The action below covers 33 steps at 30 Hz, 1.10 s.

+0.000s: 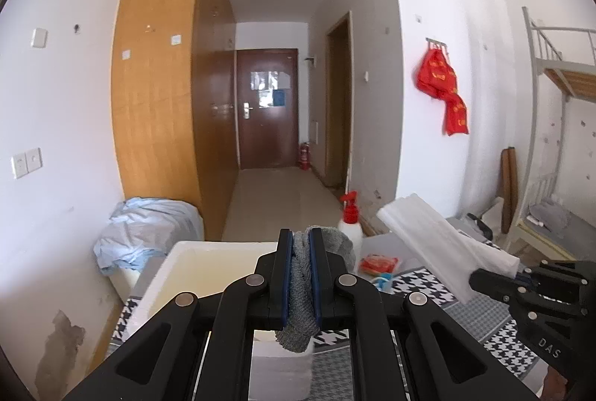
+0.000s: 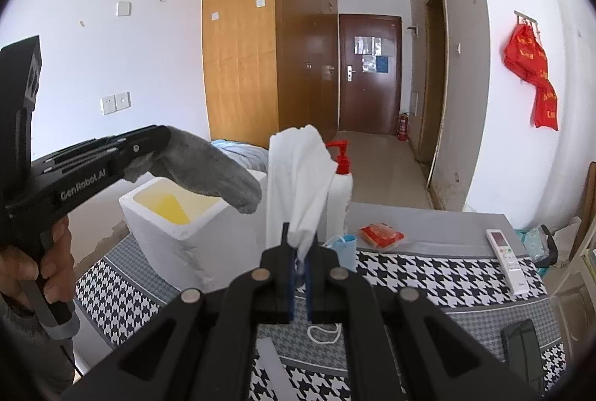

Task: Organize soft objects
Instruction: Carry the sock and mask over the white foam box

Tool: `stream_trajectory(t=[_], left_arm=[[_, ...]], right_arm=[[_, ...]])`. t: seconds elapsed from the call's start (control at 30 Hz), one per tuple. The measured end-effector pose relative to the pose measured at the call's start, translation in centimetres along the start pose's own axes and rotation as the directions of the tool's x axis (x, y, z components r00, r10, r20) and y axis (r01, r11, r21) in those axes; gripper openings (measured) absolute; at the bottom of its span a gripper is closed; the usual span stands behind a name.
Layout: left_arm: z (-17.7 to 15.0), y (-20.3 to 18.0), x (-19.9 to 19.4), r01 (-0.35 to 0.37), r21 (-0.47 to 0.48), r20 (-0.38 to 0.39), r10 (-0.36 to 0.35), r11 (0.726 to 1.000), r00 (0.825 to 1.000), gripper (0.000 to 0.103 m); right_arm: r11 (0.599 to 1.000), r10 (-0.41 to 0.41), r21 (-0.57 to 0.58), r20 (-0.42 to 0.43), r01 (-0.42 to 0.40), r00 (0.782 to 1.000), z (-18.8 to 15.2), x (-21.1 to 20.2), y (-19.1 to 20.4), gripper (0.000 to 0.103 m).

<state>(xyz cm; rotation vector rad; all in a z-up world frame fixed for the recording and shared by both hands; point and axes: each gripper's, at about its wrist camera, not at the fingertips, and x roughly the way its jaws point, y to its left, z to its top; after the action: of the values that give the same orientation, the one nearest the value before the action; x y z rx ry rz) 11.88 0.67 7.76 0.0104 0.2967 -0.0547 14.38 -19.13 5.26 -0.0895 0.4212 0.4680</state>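
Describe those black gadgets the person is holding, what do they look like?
Both are matte black plastic. The left gripper and right gripper have angular linkage arms with round silver pins and blue pads lining the jaws. White lettering marks their sides: "GenRobot.AI" on the left one, "DAS" on the right. The left one has a pistol handle, gripped by a bare hand.

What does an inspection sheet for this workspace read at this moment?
Surface: table under a houndstooth cloth.
Job's things: grey cloth over the open foam box; white cloth held up.
Clutter: pump bottle, red packet, remote, mask.
Grippers: left gripper shut on grey cloth; right gripper shut on white cloth.
Cables: nothing seen.
Surroundings: wardrobe, door, bunk bed.
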Motion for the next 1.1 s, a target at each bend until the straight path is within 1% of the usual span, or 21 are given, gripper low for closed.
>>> stream_trajectory(t=[0.27, 0.6, 0.83, 0.9, 1.1], left_arm=[[0.1, 1.5, -0.2, -0.041, -0.025, 0.005, 0.042, 0.999, 0.999, 0.010], [0.1, 4.1, -0.8, -0.123, -0.056, 0.003, 0.123, 0.991, 0.992, 0.010], [0.0, 5.5, -0.4, -0.158, -0.076, -0.022, 0.157, 0.984, 0.987, 0.010], [-0.1, 5.8, -0.2, -0.175, -0.072, -0.029, 0.173, 0.982, 0.984, 0.010], [-0.3, 5.9, 0.7, -0.189, -0.062, -0.059, 0.185, 0.980, 0.981, 0.010]], right_arm=[[0.999, 0.030, -0.017, 0.000, -0.030, 1.000, 0.5, 0.7, 1.3, 0.006], [0.996, 0.079, -0.043, 0.000, -0.078, 0.997, 1.1, 1.5, 3.4, 0.006], [0.994, 0.100, -0.050, -0.004, -0.100, 0.995, 1.4, 2.3, 4.6, 0.006], [0.993, 0.104, -0.048, -0.008, -0.105, 0.995, 1.6, 2.6, 4.8, 0.006], [0.991, 0.117, -0.060, -0.019, -0.118, 0.993, 1.8, 3.3, 5.6, 0.006]])
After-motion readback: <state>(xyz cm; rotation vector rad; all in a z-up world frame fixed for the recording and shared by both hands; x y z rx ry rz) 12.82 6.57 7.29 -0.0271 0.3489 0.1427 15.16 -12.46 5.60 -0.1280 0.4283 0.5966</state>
